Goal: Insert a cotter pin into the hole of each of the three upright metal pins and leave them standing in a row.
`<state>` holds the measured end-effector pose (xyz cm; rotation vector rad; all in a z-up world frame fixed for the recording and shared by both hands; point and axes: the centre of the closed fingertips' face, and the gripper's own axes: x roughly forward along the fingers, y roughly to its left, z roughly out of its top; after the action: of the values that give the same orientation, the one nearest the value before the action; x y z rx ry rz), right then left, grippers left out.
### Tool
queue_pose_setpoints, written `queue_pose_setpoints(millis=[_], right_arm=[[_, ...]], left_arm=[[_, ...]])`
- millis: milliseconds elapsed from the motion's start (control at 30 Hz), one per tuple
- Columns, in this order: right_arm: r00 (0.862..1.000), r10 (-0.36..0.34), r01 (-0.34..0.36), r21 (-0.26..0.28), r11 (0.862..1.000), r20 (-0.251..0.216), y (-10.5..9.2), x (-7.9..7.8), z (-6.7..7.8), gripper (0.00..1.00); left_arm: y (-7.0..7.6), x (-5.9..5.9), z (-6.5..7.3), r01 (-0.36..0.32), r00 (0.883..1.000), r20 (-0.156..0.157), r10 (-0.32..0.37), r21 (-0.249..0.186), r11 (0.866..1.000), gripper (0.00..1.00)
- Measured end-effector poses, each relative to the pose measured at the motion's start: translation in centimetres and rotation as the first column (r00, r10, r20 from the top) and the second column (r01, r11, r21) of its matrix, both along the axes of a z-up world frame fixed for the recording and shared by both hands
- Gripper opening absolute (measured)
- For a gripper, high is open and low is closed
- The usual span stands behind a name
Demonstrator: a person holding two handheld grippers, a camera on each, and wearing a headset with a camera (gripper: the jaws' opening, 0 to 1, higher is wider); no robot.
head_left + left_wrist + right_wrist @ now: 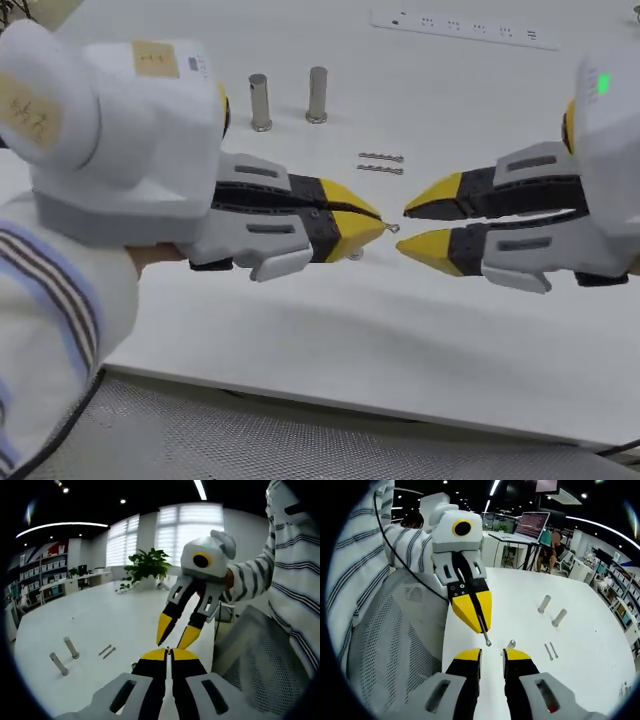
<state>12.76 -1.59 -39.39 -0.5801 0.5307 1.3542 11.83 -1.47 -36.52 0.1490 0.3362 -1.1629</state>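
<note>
"Where were the parts?"

"Two upright metal pins [259, 102] stood side by side at the far side of the white tabletop [300, 320]. Two loose cotter pins [381, 157] lay near them. A small metal piece [355, 255] peeked out from under the left jaws. Whether it was the third pin, I could not tell."

"And the grippers?"

"The left gripper [378, 224] had its jaws closed on a cotter pin [392, 229]. What looked like its looped end poked out toward the right gripper [404, 230]. That one's jaws stood apart and empty, just beside the loop."

"How would that pin handle?"

"It was light, thin, stiff wire, I judged, slippery and easy to twist in the jaws. It seemed best gripped near the loop, with the legs left free for the hole."
</note>
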Motion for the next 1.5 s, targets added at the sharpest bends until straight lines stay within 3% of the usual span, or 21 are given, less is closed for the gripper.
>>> queue_pose_setpoints(millis=[100, 233, 500, 667, 733, 867, 967, 1133, 1300, 1500], right_arm=[[0.999, 0.010, -0.009, 0.033, 0.999, -0.041, 0.5, -0.7, 0.4, 0.11], [0.998, 0.016, -0.014, 0.045, 0.999, -0.056, 0.6, -0.9, 0.6, 0.08], [0.995, 0.058, -0.055, 0.037, 0.998, -0.086, 0.6, -1.7, 0.3, 0.00], [0.993, 0.062, -0.059, 0.038, 0.998, -0.097, 0.6, -1.9, 0.3, 0.00], [0.993, 0.067, -0.064, 0.032, 0.997, -0.098, 0.6, -2.0, 0.2, 0.00], [0.992, 0.082, -0.080, 0.026, 0.996, -0.099, 0.6, -2.3, 0.2, 0.00], [0.991, 0.094, -0.092, 0.021, 0.996, -0.098, 0.5, -2.6, 0.1, 0.00], [0.990, 0.111, -0.110, 0.008, 0.994, -0.088, 0.4, -2.8, 0.1, 0.00], [0.989, 0.123, -0.124, -0.003, 0.992, -0.078, 0.3, -2.9, 0.0, 0.00], [0.988, 0.115, -0.117, -0.007, 0.993, -0.103, 0.1, -2.9, -0.1, 0.00]], left_arm=[[0.2, -0.1, -0.1, 0.030, 0.999, 0.016, -0.030, 0.007, 1.000, 0.00], [0.3, -0.3, -0.2, 0.056, 0.998, 0.034, -0.057, 0.024, 0.998, 0.00], [-0.4, -0.9, -0.1, 0.077, 0.996, 0.040, -0.078, 0.031, 0.997, 0.00], [-0.5, -0.9, -0.2, 0.082, 0.996, 0.033, -0.083, 0.038, 0.996, 0.00], [-1.6, -1.2, 0.0, 0.086, 0.996, 0.031, -0.088, 0.046, 0.995, 0.00], [-2.3, -1.7, -0.2, 0.100, 0.994, 0.030, -0.102, 0.064, 0.993, 0.00], [-3.3, -2.0, 0.0, 0.103, 0.994, 0.025, -0.105, 0.064, 0.993, 0.00], [-1.9, -1.8, -1.1, 0.108, 0.994, 0.004, -0.109, 0.087, 0.990, 0.00], [-3.1, -2.1, -1.1, 0.108, 0.994, -0.009, -0.108, 0.090, 0.990, 0.00], [-1.4, -1.7, -1.8, 0.105, 0.993, -0.059, -0.101, 0.071, 0.992, 0.00]])
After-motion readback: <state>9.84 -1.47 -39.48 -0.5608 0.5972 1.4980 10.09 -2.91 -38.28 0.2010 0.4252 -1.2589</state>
